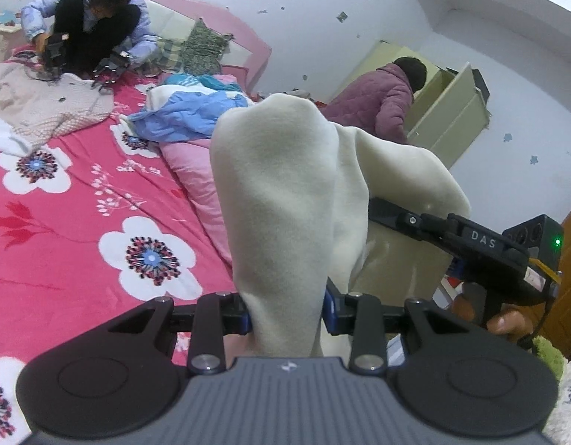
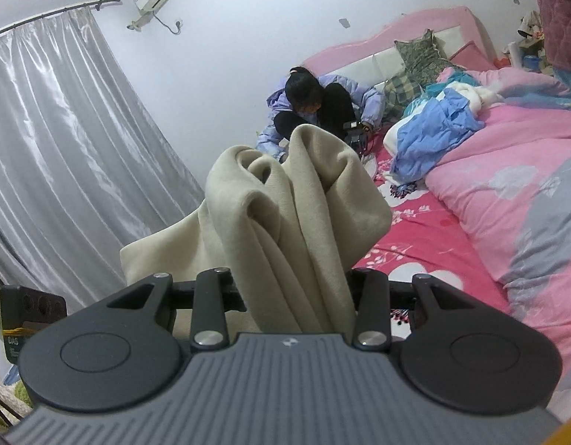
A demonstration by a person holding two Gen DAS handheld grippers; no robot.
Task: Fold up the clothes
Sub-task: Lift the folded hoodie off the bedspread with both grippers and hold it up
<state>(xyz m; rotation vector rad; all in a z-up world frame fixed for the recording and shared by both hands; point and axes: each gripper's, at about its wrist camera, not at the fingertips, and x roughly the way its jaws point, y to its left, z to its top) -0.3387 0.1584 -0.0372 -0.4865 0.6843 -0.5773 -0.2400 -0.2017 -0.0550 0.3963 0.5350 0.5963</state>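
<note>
Both my grippers grip the same cream cloth (image 1: 285, 193), so I read this as the lift-and-spread step before any fold is laid. On the left, my left gripper (image 1: 287, 320) has its jaws drawn in part way and pressed on a thick bunch of the cloth, which rises up and over in front of the lens above the red flowered bed (image 1: 63, 222). Just right of it in that view sits my right gripper (image 1: 389, 215), its tips buried in the cloth. In the right wrist view the right gripper (image 2: 296, 296) is likewise part closed on several gathered pleats, the cloth standing up in folds between the jaws. Further right lie a blue garment (image 2: 433, 137) and a pink quilt (image 2: 508, 170), clear of my work. Next, I judge, I should draw my hands apart to pull the cloth taut and find its edges, then lower it flat on the bare bed, keeping both grips firm so no corner slips
</note>
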